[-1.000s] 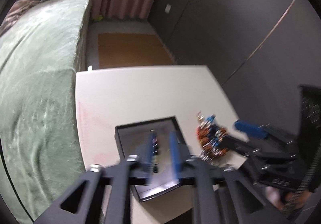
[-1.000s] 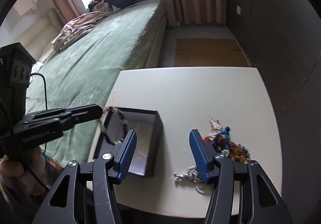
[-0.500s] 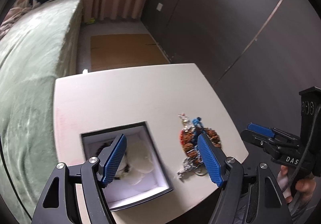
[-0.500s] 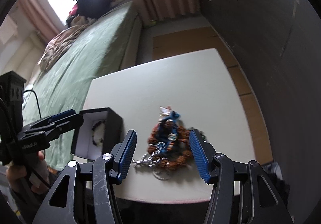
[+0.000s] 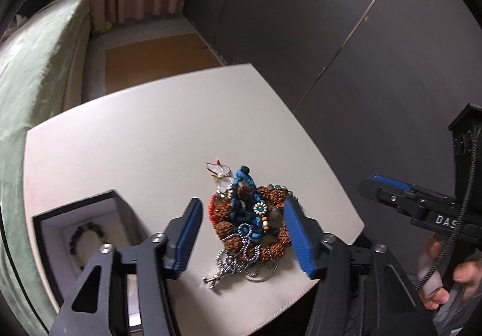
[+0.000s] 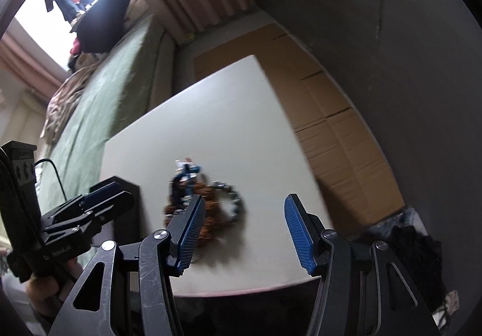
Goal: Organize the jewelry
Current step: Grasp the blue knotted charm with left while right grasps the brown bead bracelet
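Observation:
A tangled pile of jewelry [image 5: 250, 224] lies near the front right of the white table [image 5: 150, 137]: brown bead strands, a blue cord, silver chains. My left gripper [image 5: 241, 233] is open and empty, hovering with its fingers on either side of the pile. A black box [image 5: 78, 233] with a white lining stands at the left and holds a dark bead bracelet [image 5: 82, 233]. My right gripper [image 6: 244, 233] is open and empty, above the table's front edge, right of the blurred pile [image 6: 198, 206]. The right gripper also shows in the left wrist view [image 5: 388, 188].
A green bed [image 5: 33, 64] runs along the table's left side. A dark wall [image 5: 331, 34] stands at the right. Cardboard [image 6: 331, 113] covers the floor behind and right of the table. Dark clutter [image 6: 415, 245] lies on the floor at the right.
My left gripper opened, left the bracelet in the box, and moved right over the jewelry pile. My right gripper swung right, past the pile.

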Available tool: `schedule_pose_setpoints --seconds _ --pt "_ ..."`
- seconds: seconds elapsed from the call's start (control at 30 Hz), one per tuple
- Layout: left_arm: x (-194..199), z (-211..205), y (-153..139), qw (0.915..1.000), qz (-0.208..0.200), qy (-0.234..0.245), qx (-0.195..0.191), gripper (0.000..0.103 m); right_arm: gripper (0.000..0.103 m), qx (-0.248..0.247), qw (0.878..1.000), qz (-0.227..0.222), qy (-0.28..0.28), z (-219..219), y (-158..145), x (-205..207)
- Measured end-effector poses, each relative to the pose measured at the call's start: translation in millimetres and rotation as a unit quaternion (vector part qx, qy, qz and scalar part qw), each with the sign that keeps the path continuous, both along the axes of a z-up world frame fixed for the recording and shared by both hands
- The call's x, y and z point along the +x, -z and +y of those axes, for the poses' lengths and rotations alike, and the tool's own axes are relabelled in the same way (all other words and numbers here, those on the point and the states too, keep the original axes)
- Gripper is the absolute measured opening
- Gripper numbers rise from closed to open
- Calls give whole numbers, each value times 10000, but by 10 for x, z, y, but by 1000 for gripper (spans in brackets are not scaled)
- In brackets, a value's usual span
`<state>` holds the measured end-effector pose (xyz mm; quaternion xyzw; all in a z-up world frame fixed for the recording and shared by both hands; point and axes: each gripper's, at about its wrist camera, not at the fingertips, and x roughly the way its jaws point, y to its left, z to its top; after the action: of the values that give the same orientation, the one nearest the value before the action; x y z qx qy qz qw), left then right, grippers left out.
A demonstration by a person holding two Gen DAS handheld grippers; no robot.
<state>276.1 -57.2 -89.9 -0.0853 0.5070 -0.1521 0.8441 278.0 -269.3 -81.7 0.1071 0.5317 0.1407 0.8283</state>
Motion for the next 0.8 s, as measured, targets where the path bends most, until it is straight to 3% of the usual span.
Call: schedule_pose_setpoints --seconds 0.43,0.47,0.5,0.53,0.8 --pt "259 -238 405 9983 354 -21 454 43 55 376 9976 498 -316 -52 255 102" --pt "264 -230 426 9983 354 -18 452 32 55 397 9972 539 -320 -45 274 111" --pt "275 -224 448 9984 370 -16 429 14 55 421 9969 584 -325 -34 294 120" --pt "279 -209 461 9985 383 -28 394 8 55 453 9964 627 -334 -20 313 130" --pt "175 -56 262 9999 117 -56 -16 7 55 574 9933 852 -530 165 451 198"
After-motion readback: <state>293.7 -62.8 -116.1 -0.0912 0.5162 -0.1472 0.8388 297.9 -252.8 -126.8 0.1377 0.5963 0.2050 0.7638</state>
